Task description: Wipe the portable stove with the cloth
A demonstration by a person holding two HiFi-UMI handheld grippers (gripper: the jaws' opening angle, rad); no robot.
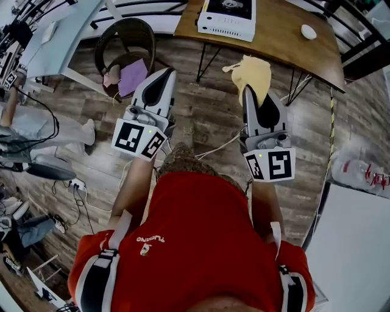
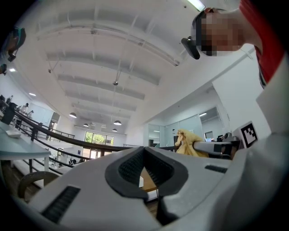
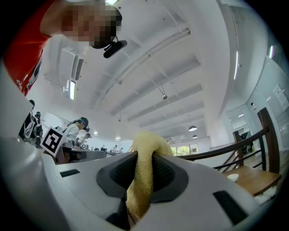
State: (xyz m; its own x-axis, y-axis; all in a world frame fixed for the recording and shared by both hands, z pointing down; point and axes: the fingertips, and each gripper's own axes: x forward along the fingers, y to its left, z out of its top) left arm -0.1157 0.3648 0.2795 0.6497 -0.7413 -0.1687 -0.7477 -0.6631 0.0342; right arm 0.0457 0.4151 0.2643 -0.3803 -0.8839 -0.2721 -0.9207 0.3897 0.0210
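Note:
The portable stove (image 1: pixel 226 17) is a white box on the wooden table (image 1: pixel 280 42) at the top of the head view, ahead of both grippers. My right gripper (image 1: pixel 249 91) (image 3: pixel 144 159) is shut on a yellow cloth (image 1: pixel 251 72) (image 3: pixel 143 180), which bunches up above its jaws. To its left, my left gripper (image 1: pixel 167 73) (image 2: pixel 144 152) is shut with nothing between its jaws. Both are held above the wooden floor, short of the table and apart from the stove. In the left gripper view the cloth (image 2: pixel 186 143) shows at the right.
A small white dish (image 1: pixel 309 31) sits on the table right of the stove. A wicker chair (image 1: pixel 125 42) holding a purple cloth (image 1: pixel 133 76) stands left of the table. Cables lie on the floor at the left. A white surface (image 1: pixel 356 250) fills the lower right.

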